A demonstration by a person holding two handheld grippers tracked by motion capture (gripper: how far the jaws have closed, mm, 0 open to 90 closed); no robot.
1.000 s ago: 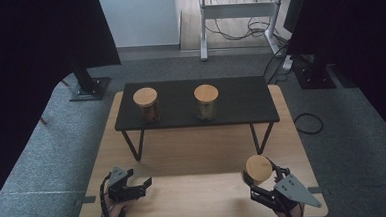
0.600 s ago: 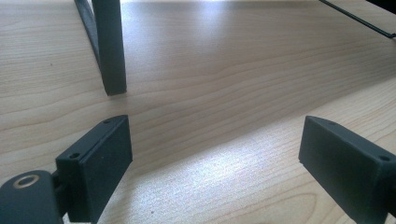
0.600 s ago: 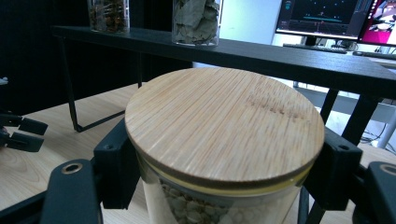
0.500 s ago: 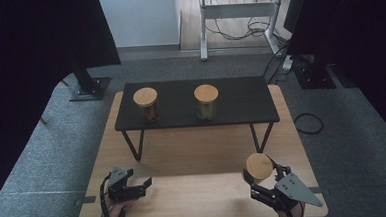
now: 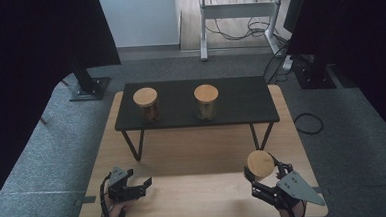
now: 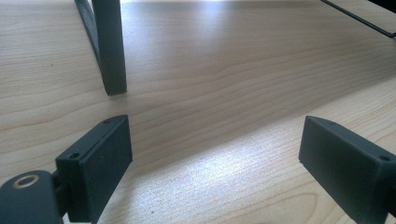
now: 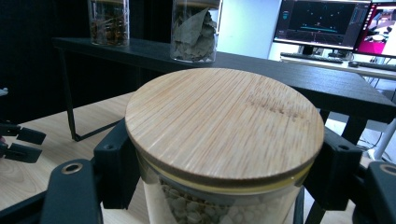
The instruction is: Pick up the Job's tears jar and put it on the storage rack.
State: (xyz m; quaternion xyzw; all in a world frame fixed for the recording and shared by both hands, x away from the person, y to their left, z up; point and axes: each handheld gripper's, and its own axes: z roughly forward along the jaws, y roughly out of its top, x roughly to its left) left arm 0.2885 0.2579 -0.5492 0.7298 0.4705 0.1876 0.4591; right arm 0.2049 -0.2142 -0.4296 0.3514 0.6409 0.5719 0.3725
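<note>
The left gripper [image 5: 141, 184] rests low over the worktop [image 5: 198, 153] at its near left, fingers [image 6: 100, 163] spread wide with nothing between them; at the near right, the right gripper [image 5: 262, 177] clamps its fingers [image 7: 116, 163] around the wooden-lidded jar [image 5: 260, 165], just before the black shelf [image 5: 240, 98].

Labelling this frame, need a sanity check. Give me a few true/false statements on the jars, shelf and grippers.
1. The right gripper is shut on a jar. True.
2. The left gripper holds a jar. False: it is open, with bare table between its fingers.
3. Two jars stand on the black shelf. True.
4. The held jar has a metal lid. False: its lid is wood.
5. The held jar is empty. False: pale grains show inside.
</note>
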